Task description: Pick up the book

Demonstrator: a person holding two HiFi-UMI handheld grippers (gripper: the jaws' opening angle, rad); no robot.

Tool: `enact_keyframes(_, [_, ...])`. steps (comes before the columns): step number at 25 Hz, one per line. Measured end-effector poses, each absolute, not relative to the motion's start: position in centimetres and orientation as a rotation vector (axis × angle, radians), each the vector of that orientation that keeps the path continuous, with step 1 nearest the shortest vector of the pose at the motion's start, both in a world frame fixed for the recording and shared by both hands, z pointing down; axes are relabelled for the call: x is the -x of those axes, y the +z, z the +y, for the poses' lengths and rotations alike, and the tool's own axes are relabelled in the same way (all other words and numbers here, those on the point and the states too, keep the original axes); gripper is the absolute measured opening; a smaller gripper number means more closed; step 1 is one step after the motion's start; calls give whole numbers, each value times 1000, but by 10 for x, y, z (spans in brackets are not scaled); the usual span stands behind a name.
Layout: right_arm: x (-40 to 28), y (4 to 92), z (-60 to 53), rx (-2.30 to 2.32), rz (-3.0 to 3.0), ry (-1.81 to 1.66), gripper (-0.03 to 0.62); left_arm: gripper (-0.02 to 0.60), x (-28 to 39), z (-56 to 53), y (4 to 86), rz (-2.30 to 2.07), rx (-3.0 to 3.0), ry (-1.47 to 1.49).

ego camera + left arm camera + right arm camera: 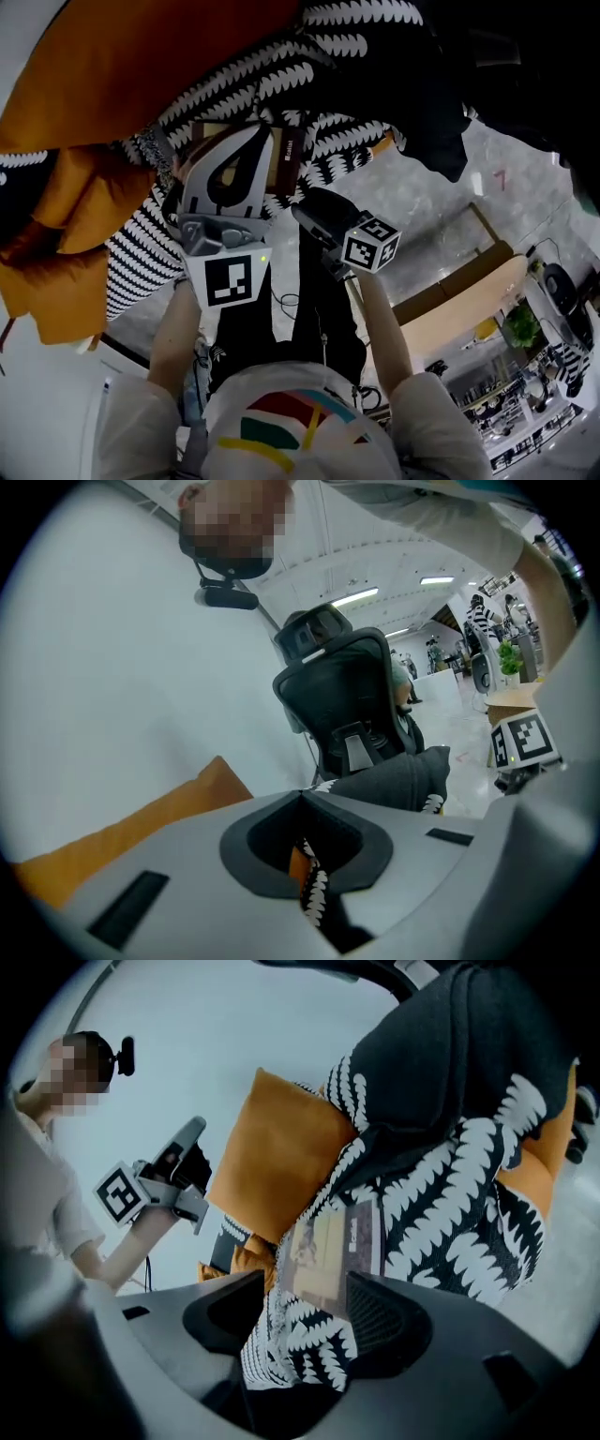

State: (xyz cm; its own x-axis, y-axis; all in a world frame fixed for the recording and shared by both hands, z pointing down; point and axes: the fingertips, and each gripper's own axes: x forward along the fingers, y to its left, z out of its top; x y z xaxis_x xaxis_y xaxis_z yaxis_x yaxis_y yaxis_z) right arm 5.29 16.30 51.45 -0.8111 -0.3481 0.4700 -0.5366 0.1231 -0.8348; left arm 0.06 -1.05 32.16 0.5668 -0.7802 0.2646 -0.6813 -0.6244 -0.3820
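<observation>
The book (287, 156), with a brown and tan cover, lies on a black-and-white patterned blanket (319, 52) and is partly covered by my left gripper. My grey left gripper (255, 141) hangs over the book's left part. In the left gripper view its jaws (300, 799) meet at the tips with nothing held. My dark right gripper (309, 208) is just right of and below the book, open. In the right gripper view the book (333, 1246) shows just beyond the gap between the spread jaws of that gripper (305, 1283), untouched.
Orange cushions (131, 56) lie beside and under the blanket (450, 1194). A black office chair (347, 705) stands behind it. Grey marbled floor (441, 206) spreads to the right, with desks and a plant (520, 323) further off.
</observation>
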Motion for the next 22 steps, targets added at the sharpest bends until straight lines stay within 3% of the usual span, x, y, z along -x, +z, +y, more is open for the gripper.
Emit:
enact_keyframes(7, [-28, 593, 207, -695, -2112, 1924, 290, 6, 1, 2, 347, 1100, 2550, -610])
enact_keyframes(15, [-25, 630, 196, -807, -2030, 2114, 288, 6, 10, 7, 358, 1090, 2552, -636])
enact_keyframes(22, [12, 596, 186, -532, -2157, 2149, 288, 6, 4, 22, 373, 1018, 2575, -656])
